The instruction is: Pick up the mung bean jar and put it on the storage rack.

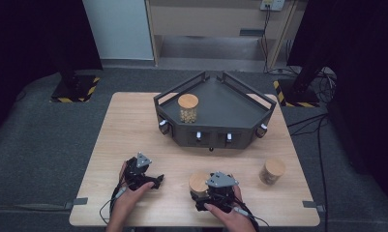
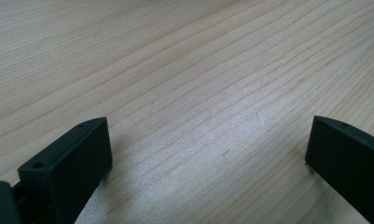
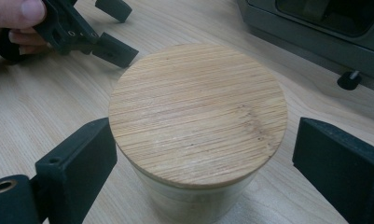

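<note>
Your right gripper [image 3: 203,154] straddles a squat round jar [image 3: 194,196] of clear glass, capped by a flat bamboo lid [image 3: 197,112] with fine straight grain; the blocky black jaws stand either side of the lid, the left one at its rim, the right one just clear, so nothing is pinched. This jar stands near the front edge of the pale, streaky-grained wooden table [image 1: 133,121], right of the middle. Your left gripper [image 2: 208,144] rests over bare wood toward the front left, its matte jaws spread wide. A second lidded jar [image 1: 272,171] stands toward the right edge, and a third [image 1: 187,108] sits inside the dark angular tray [image 1: 240,96] at the back edge.
</note>
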